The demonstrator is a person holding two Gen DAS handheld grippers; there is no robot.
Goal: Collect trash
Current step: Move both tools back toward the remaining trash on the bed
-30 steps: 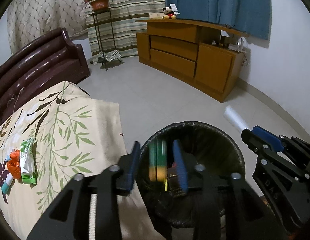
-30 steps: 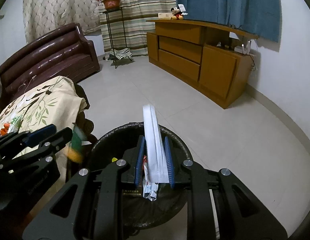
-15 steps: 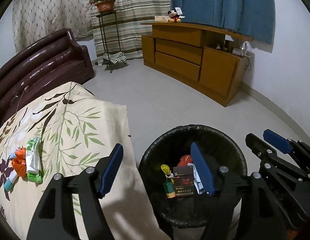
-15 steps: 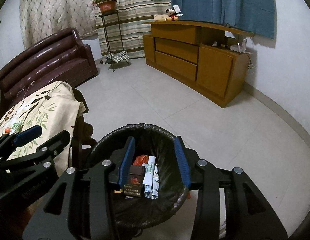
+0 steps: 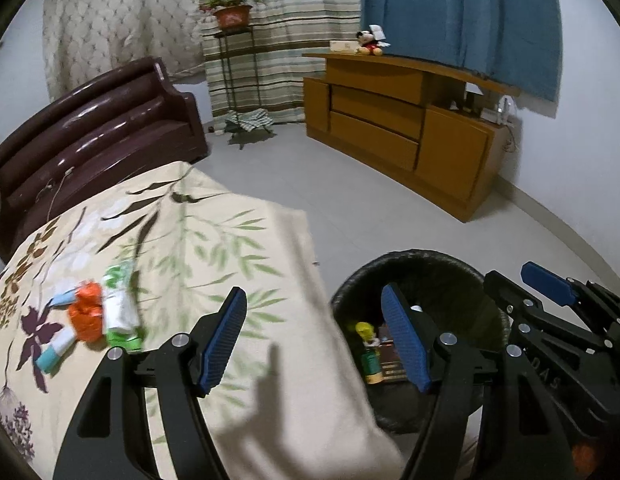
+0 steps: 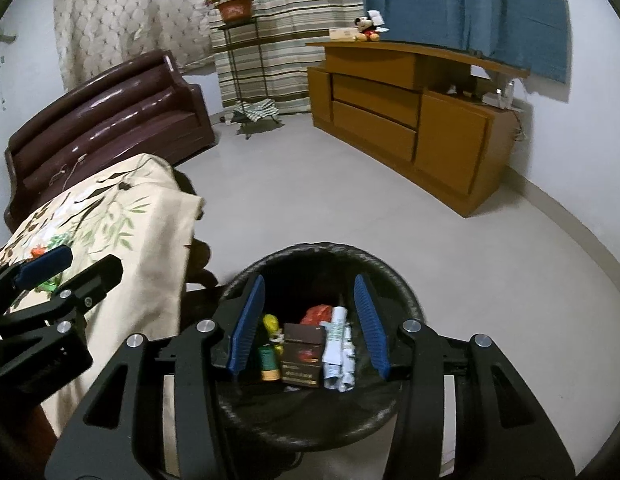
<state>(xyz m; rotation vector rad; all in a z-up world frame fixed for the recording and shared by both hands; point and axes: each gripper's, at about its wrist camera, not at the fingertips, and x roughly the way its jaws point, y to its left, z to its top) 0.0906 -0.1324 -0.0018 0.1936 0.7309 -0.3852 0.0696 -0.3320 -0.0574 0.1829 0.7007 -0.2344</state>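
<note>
Trash left to collect: a small heap (image 5: 90, 316) on the leaf-print cloth of the worktop (image 5: 214, 240), toward its left side, well apart from the black-lined bin (image 6: 393, 276) on the floor beside the worktop's corner. Heap reads as an orange crumpled wrapper (image 5: 85, 316), a green-and-white tube or sachet (image 5: 120, 308) touching it, and a pale blue-and-white piece (image 5: 54, 346) below; picture is blurred there, so exact kinds uncertain. Judged light, soft, crushable, probably slick film; nothing fragile. Best hold: pinch the tube across its flat middle, or take the orange wrapper by its bunched bulk; the loose cloth underneath could get caught if the tips go in too deep. Left tongs (image 5: 313, 340) wide open, empty, straddling the worktop's edge and the bin's rim, the heap off to their left. Right tongs (image 6: 308, 320) partly open and empty above the bin's mouth, jaws having just been opening, nothing between them. Already in the bin: yellow-capped green bottle (image 6: 270, 352), dark brown carton (image 6: 302, 360), rolled white wrappers (image 6: 339, 352), something red (image 6: 317, 314). Writing: pale print on the carton and green print on the white wrappers, both too small to read; no brand made out.
</note>
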